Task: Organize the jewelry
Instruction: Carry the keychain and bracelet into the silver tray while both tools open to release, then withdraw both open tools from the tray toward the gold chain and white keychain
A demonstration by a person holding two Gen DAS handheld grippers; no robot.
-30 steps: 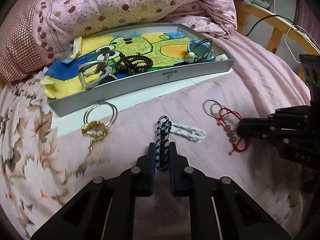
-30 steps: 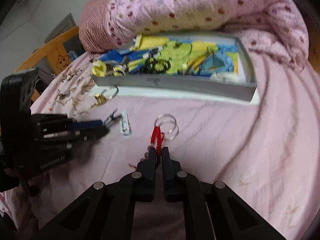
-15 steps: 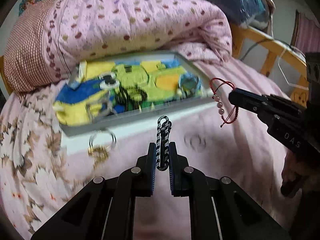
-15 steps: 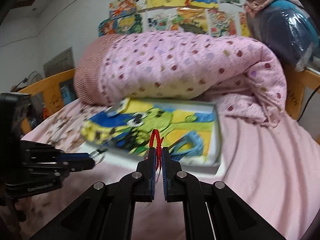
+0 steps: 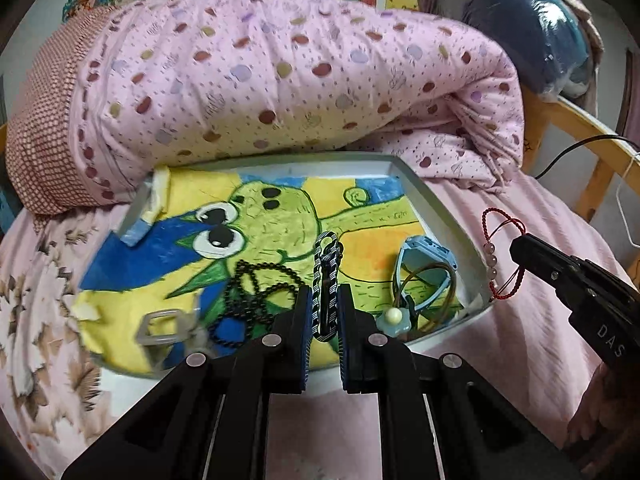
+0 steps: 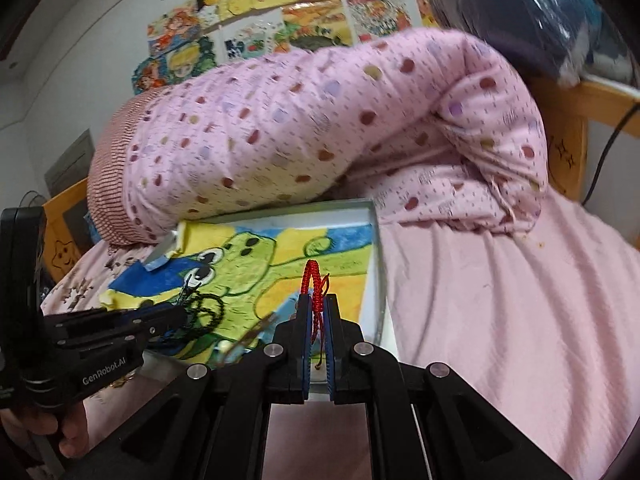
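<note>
My left gripper [image 5: 325, 304] is shut on a black-and-white braided bracelet [image 5: 328, 258] and holds it above the grey tray [image 5: 440, 208] lined with a green cartoon drawing. My right gripper [image 6: 317, 312] is shut on a red cord bracelet [image 6: 314, 280], held over the tray's right edge [image 6: 376, 264]; in the left wrist view the red cord bracelet [image 5: 502, 256] hangs with pale beads from the right gripper [image 5: 520, 242]. In the tray lie a black bead bracelet [image 5: 256, 292], a blue watch [image 5: 424, 264], a silver clasp piece [image 5: 164, 326] and a pale bead flower [image 5: 394, 316].
A rolled pink dotted quilt [image 5: 280, 80] lies right behind the tray. The pink bedsheet [image 6: 500, 300] spreads to the right. A wooden bed rail [image 5: 580, 128] and a black cable [image 5: 576, 152] are at the far right. Posters hang on the wall [image 6: 260, 20].
Both grippers lifted their bracelets off the sheet and moved forward over the tray. The rings and chains on the sheet have dropped out of view.
</note>
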